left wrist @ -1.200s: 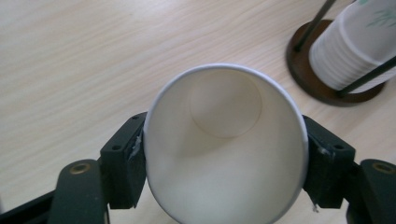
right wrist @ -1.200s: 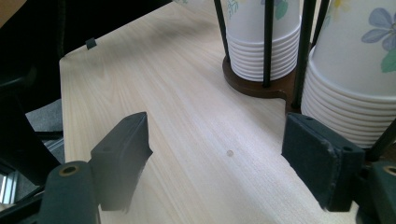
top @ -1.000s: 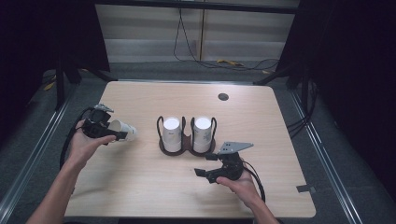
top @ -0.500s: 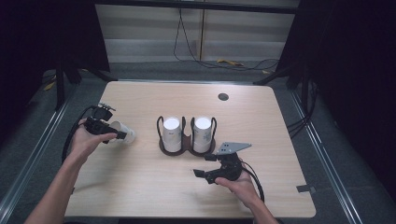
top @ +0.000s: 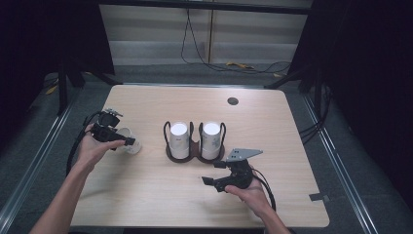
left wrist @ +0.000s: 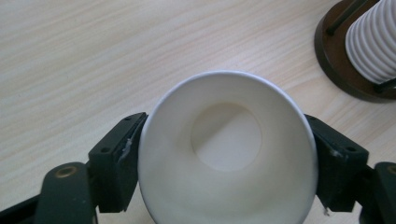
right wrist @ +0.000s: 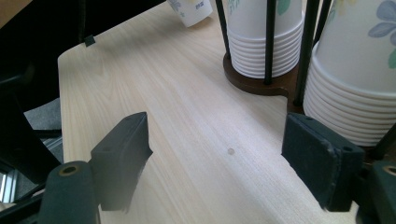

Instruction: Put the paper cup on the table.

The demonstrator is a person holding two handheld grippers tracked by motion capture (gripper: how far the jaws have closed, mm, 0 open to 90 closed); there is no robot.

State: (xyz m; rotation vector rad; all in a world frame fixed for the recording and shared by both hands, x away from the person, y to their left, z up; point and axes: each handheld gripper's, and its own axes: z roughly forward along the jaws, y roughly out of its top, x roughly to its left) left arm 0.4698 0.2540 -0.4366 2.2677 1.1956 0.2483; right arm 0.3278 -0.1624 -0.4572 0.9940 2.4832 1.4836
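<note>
Left gripper (top: 127,142) clamped on a white paper cup (left wrist: 227,154), tipped low over the wooden table (top: 146,190) near its left edge. Right gripper (right wrist: 219,158) spread wide, grasping nothing, just beside the dark cup holder (top: 195,155) with two stacks of paper cups (top: 210,139).

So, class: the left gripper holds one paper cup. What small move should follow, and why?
Probably lift the cup a little and tip it upright: the left gripper clamps it lying on its side, mouth toward the camera, on the table well left of the cup holder.
</note>
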